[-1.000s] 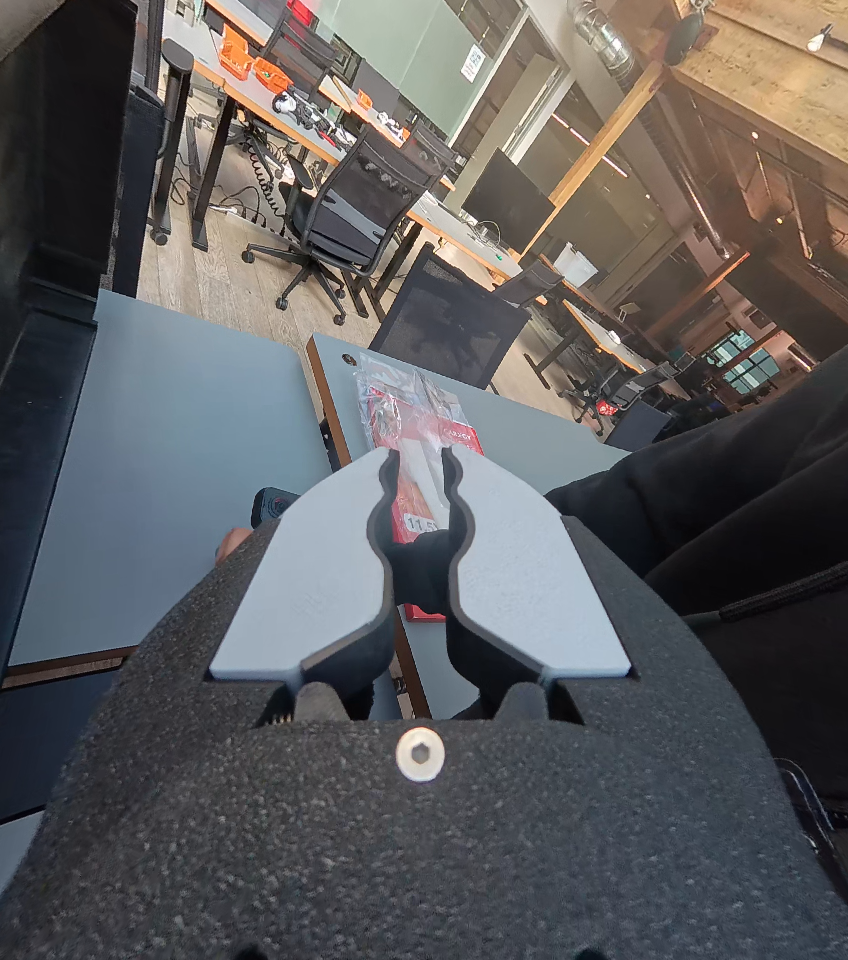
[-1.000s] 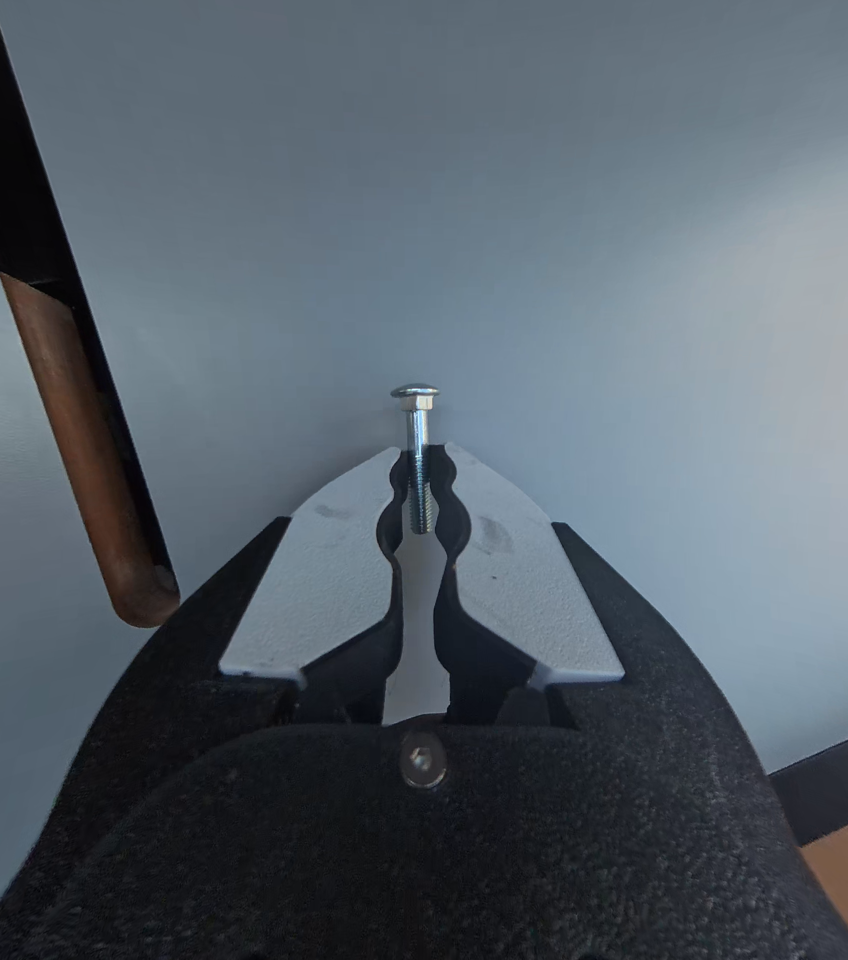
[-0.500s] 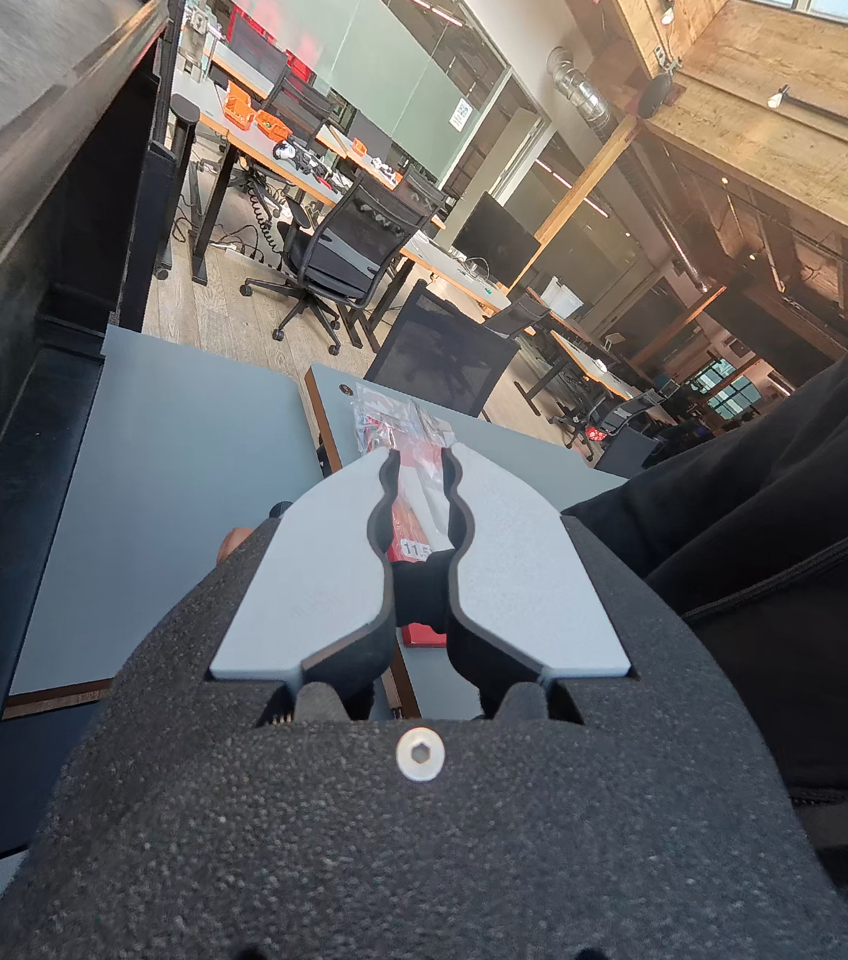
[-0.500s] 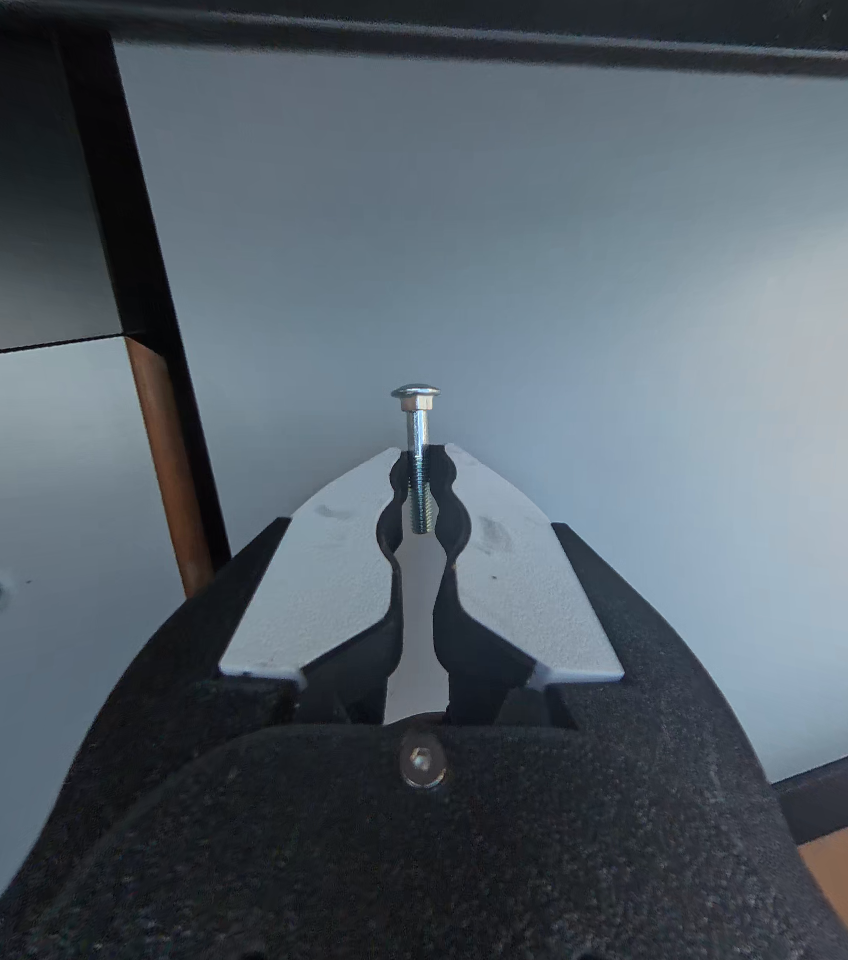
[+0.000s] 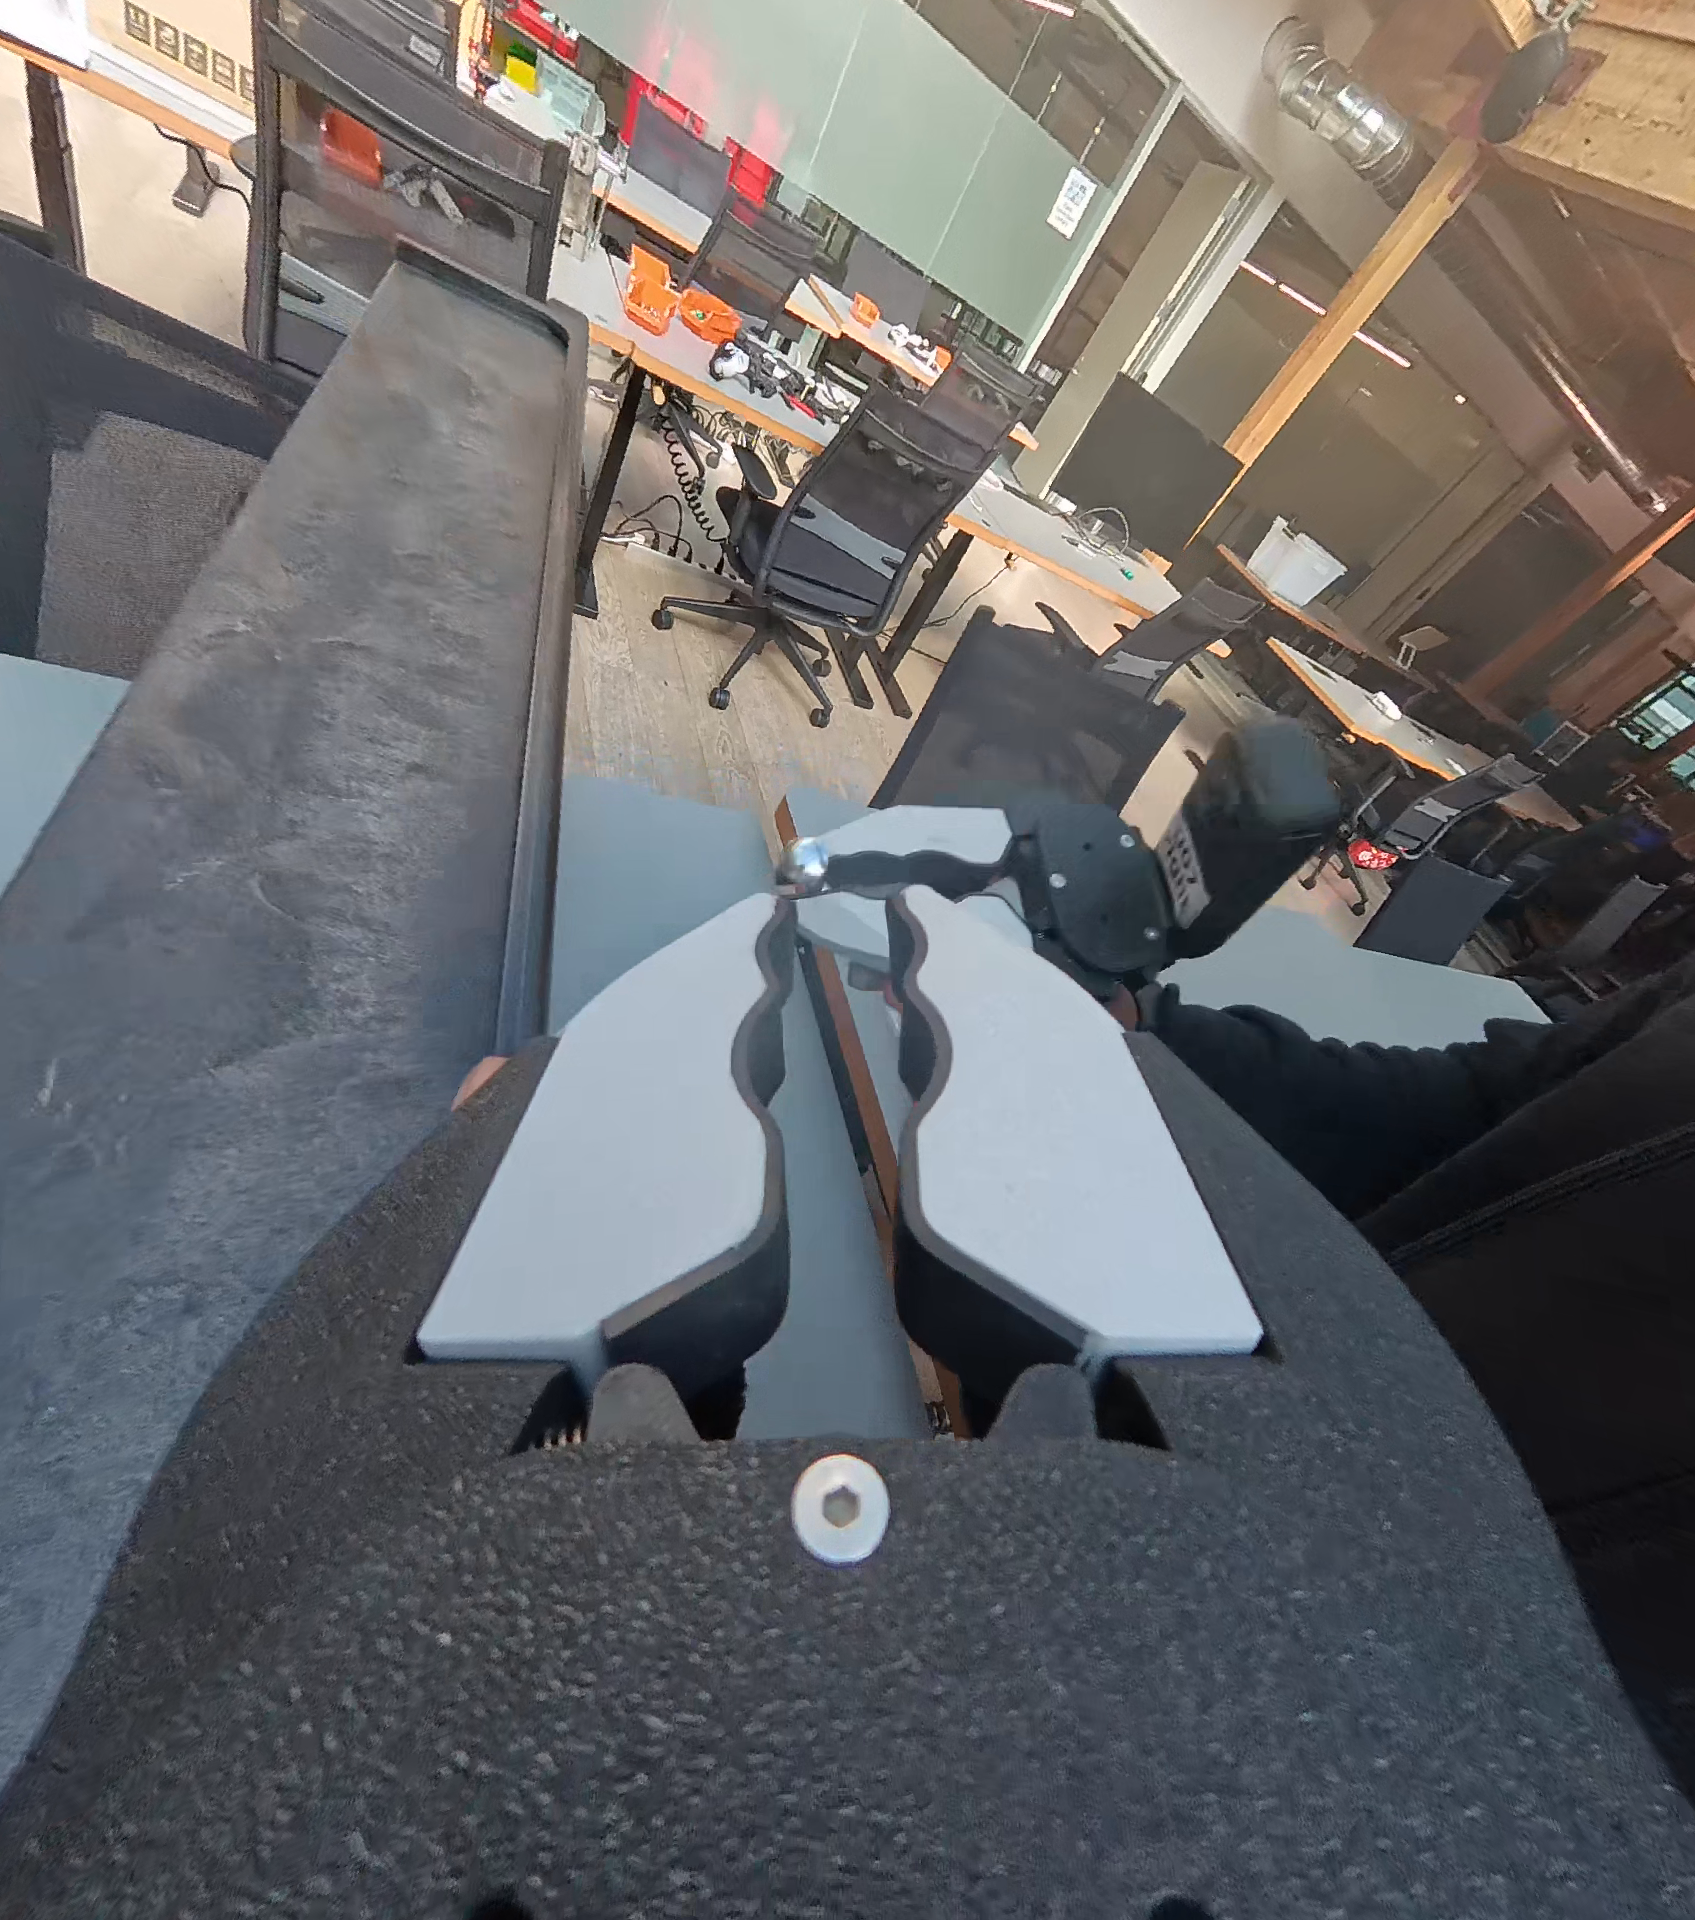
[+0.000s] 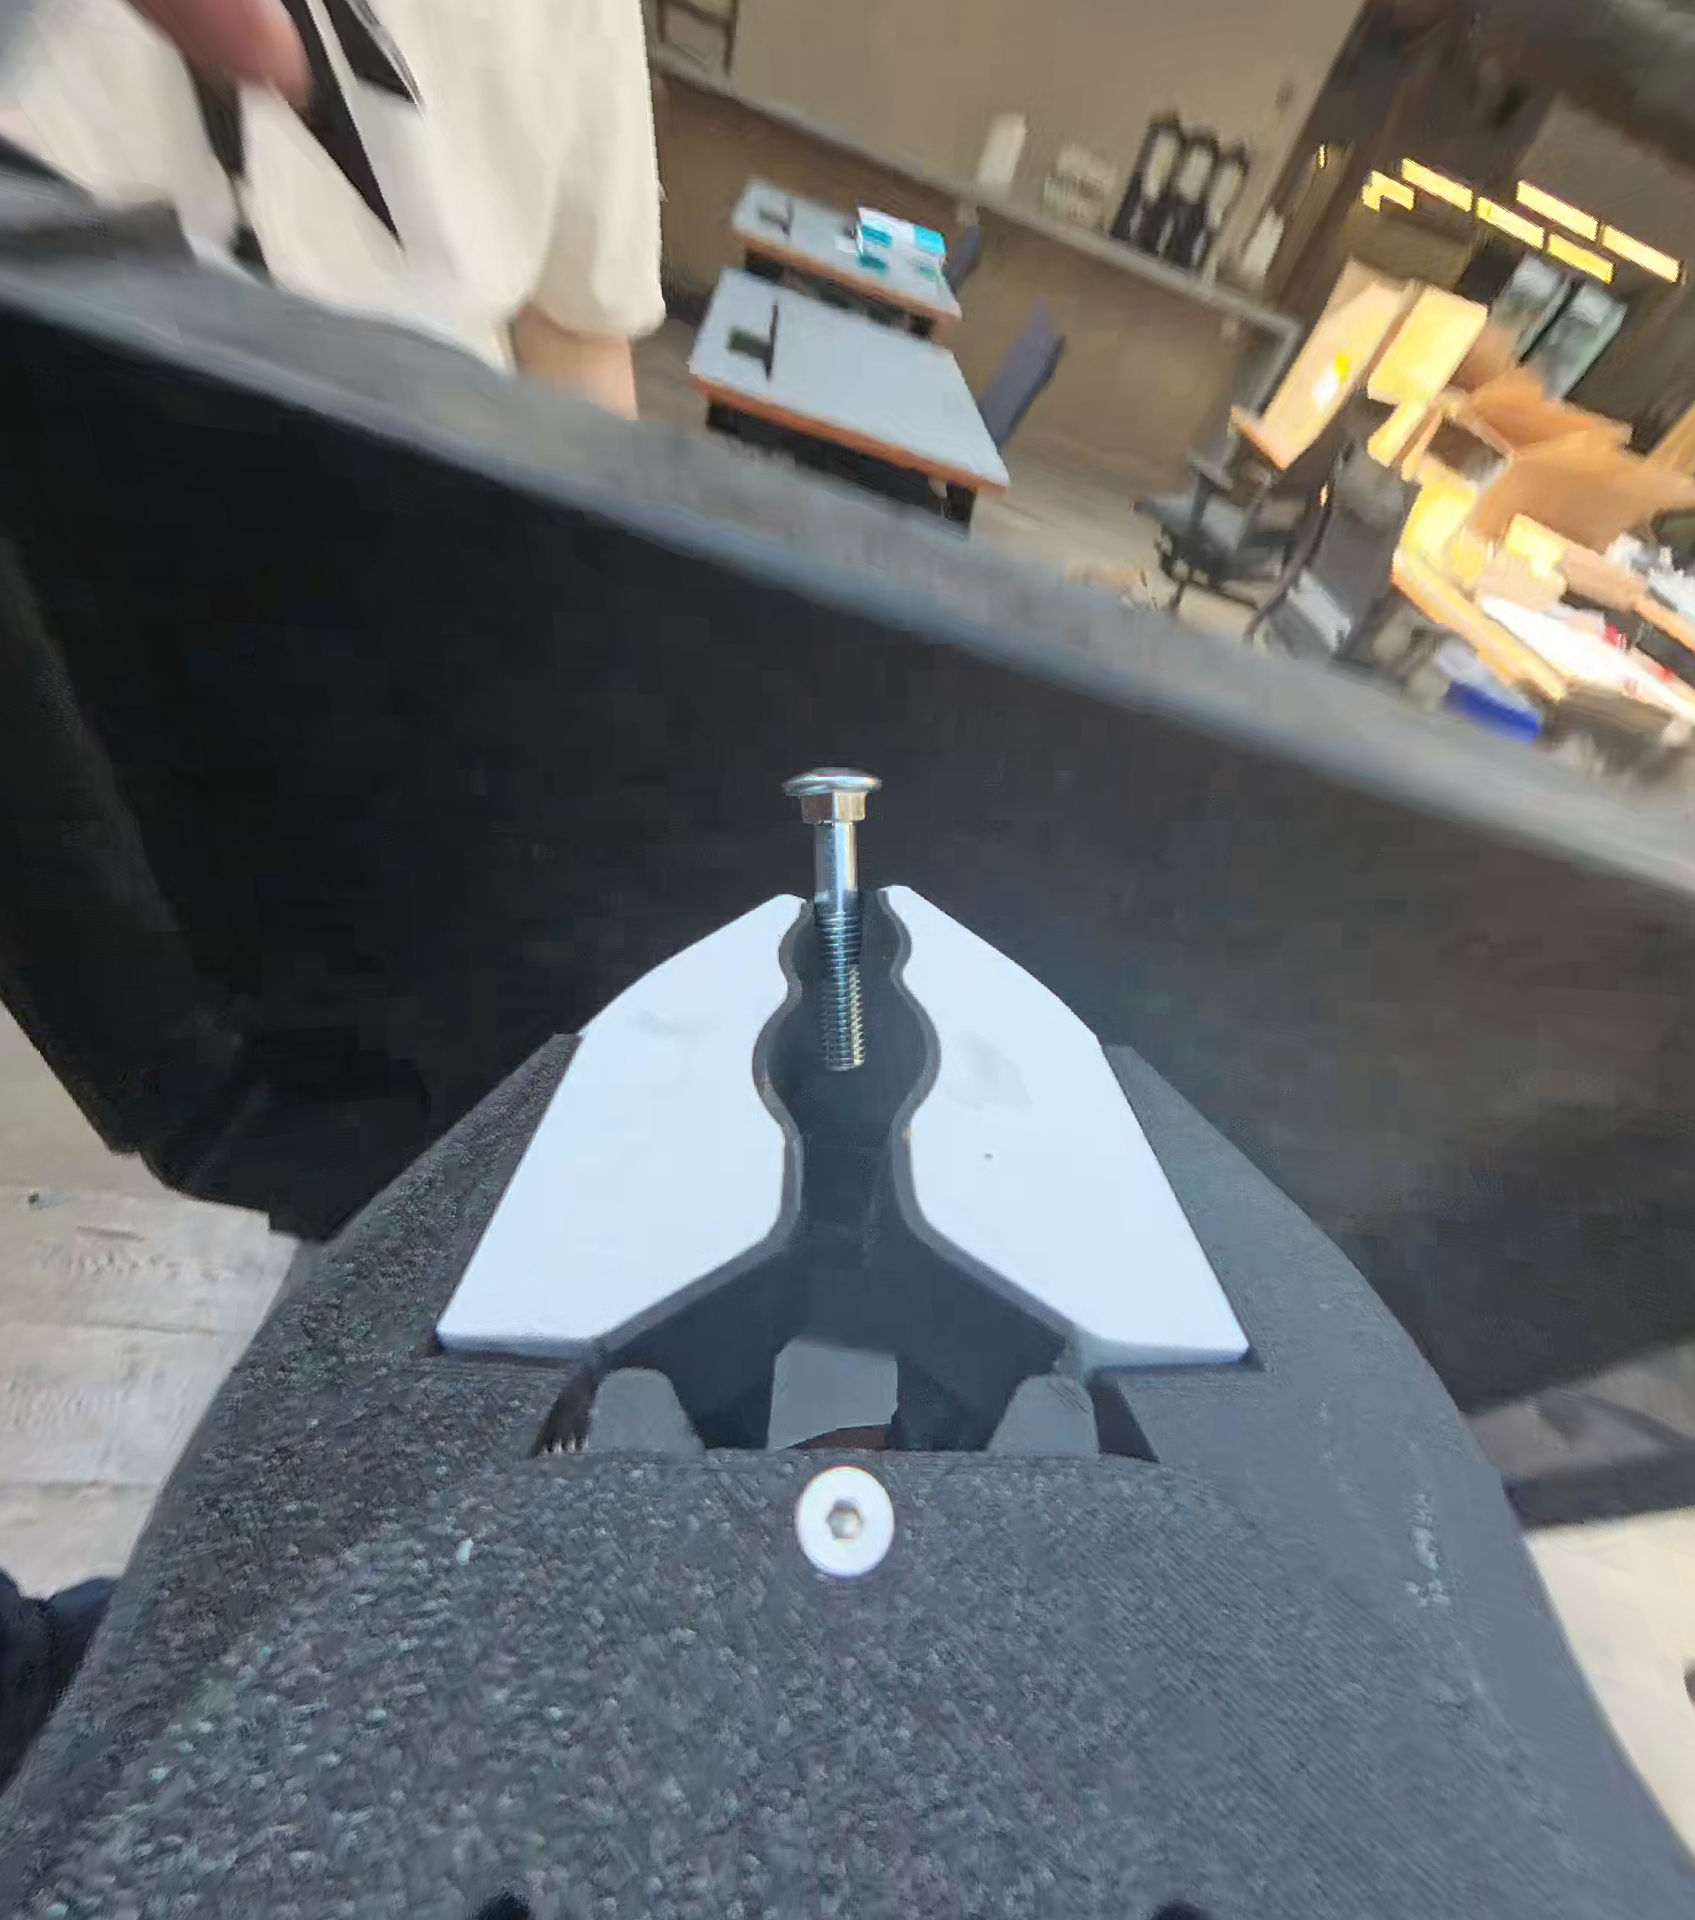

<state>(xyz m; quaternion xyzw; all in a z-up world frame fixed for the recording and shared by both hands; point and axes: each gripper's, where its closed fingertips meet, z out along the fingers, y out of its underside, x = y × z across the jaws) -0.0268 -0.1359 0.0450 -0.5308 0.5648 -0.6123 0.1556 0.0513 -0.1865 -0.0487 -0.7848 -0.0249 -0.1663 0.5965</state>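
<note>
Left wrist view: my left gripper (image 5: 832,914) has its jaws parted with nothing between them, above the pale grey worktop (image 5: 635,862). At 12 o'clock just beyond the tips, my right gripper (image 5: 827,868) comes in from 3 o'clock carrying the silver round-headed steel bolt (image 5: 805,862). A dark felt-topped partition (image 5: 303,727) runs along at 10 o'clock.

Right wrist view: my right gripper (image 6: 843,899) has its jaws clamped on the bolt's (image 6: 835,862) threaded shank, head pointing to 12 o'clock, before a black panel (image 6: 407,675).
</note>
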